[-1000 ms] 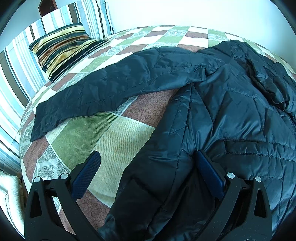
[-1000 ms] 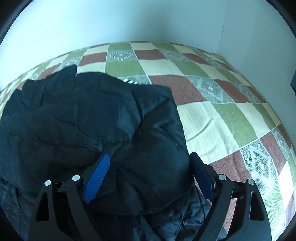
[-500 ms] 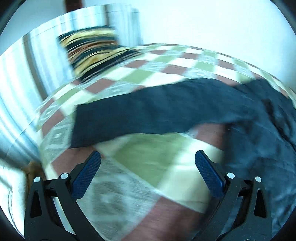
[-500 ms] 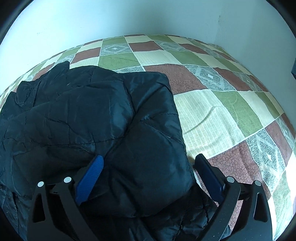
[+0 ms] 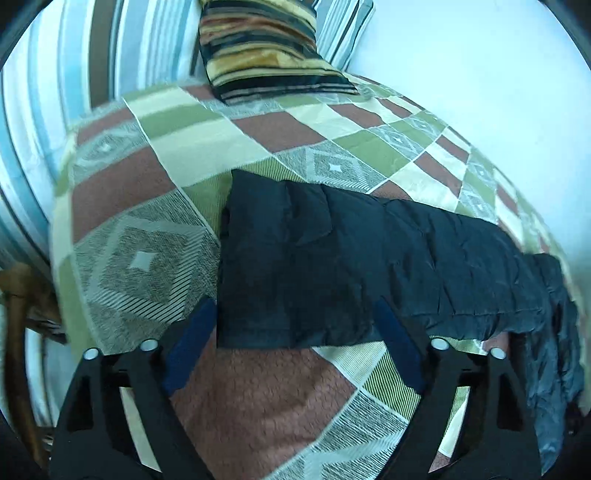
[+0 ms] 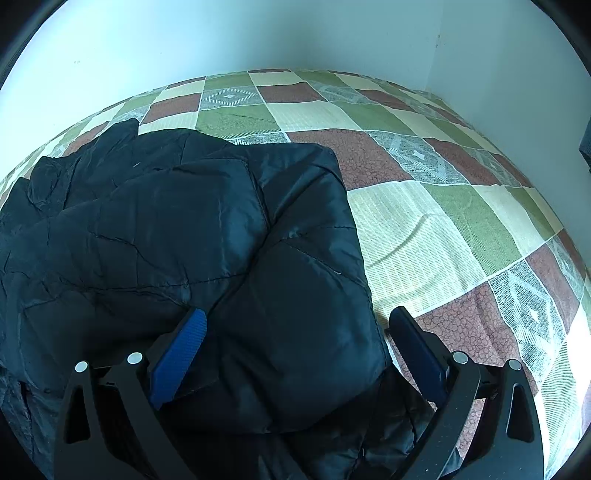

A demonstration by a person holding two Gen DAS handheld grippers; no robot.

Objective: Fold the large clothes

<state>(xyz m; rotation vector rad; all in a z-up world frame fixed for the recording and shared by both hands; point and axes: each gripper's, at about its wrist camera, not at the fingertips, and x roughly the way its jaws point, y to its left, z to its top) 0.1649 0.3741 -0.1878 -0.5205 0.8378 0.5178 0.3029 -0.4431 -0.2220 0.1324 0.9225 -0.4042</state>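
Observation:
A black quilted jacket (image 6: 166,240) lies on a patchwork bedspread (image 6: 443,221). In the right wrist view one side of it is folded over the body. My right gripper (image 6: 297,314) stands wide open, with that folded edge between its blue pads (image 6: 184,350) and untouched by them. In the left wrist view the jacket's other sleeve (image 5: 406,251) stretches flat across the bedspread (image 5: 258,398). Its cuff end (image 5: 280,295) lies between the fingers of my left gripper (image 5: 293,312). The left jaws are closing, and the pads do not press the cloth.
A dark striped pillow (image 5: 266,48) leans on a blue-and-white striped cushion (image 5: 110,55) at the head of the bed. White walls (image 6: 258,33) border the bed's far side and corner. Something wooden (image 5: 18,314) stands off the bed's left edge.
My left gripper has swept left along the outstretched sleeve, from the jacket body to the cuff, and rolled as it went. The right gripper stayed put and its jaws widened a little.

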